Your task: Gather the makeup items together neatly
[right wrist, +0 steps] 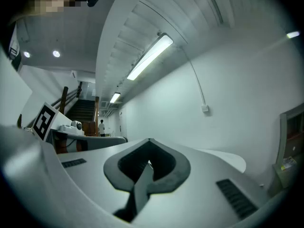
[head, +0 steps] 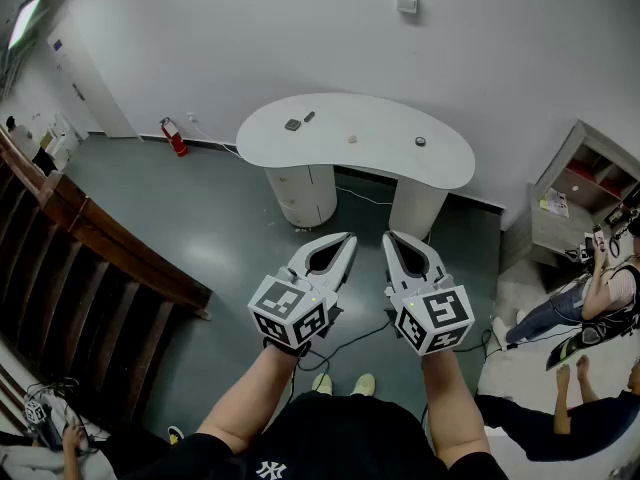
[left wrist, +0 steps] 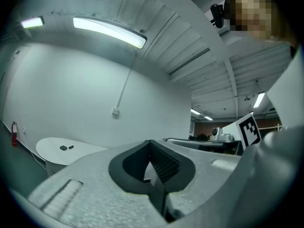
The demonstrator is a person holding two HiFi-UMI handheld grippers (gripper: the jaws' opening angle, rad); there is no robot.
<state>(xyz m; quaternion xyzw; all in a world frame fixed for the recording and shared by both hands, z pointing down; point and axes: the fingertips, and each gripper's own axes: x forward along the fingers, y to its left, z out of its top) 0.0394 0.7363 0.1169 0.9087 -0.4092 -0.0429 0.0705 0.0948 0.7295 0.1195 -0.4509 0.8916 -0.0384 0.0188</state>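
A white curved table [head: 380, 163] stands a few steps ahead by the wall. On it lie a dark square compact [head: 292, 124], a short dark stick [head: 309, 117], a small beige item [head: 352, 138] and a small round dark item [head: 420, 141], spread apart. I hold both grippers side by side over the floor, well short of the table. My left gripper [head: 350, 236] is shut with nothing in it, and so is my right gripper [head: 388, 236]. The left gripper view shows the left gripper [left wrist: 151, 142] closed, with the table [left wrist: 47, 151] and two dark items [left wrist: 63, 147] far off. The right gripper [right wrist: 149, 140] is likewise closed.
A red fire extinguisher [head: 175, 138] stands by the wall left of the table. A wooden stair railing [head: 90, 238] runs along the left. At the right are a grey shelf unit [head: 580, 193] and seated people [head: 600, 298]. A cable [head: 355, 333] lies on the grey floor.
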